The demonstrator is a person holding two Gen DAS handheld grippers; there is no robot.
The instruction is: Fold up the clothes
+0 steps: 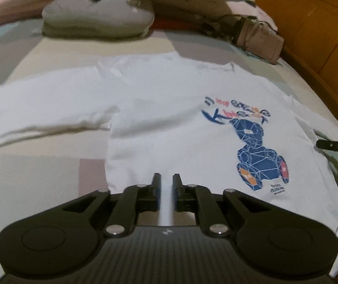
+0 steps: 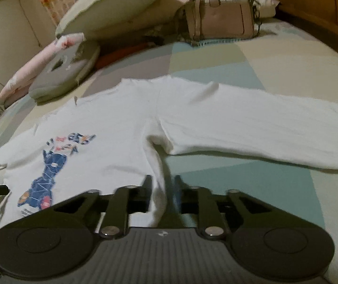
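A white long-sleeved shirt (image 1: 164,108) with a blue printed figure (image 1: 258,156) lies flat on the bed, sleeves spread out. My left gripper (image 1: 166,182) hovers over the shirt's lower body with its jaws a narrow gap apart and nothing between them. In the right wrist view the shirt (image 2: 126,127) lies ahead with one sleeve (image 2: 263,127) stretched to the right. My right gripper (image 2: 162,184) is open over the shirt's side edge below the armpit, with the white cloth lying between the fingers. The right gripper's tip (image 1: 332,145) shows at the left view's right edge.
A patchwork bedsheet (image 2: 216,71) covers the bed. A beige handbag (image 2: 221,19) and pillows (image 2: 112,7) sit at the head. A grey cushion (image 1: 98,16) lies beyond the shirt. A wooden bed frame (image 1: 322,23) runs along the right.
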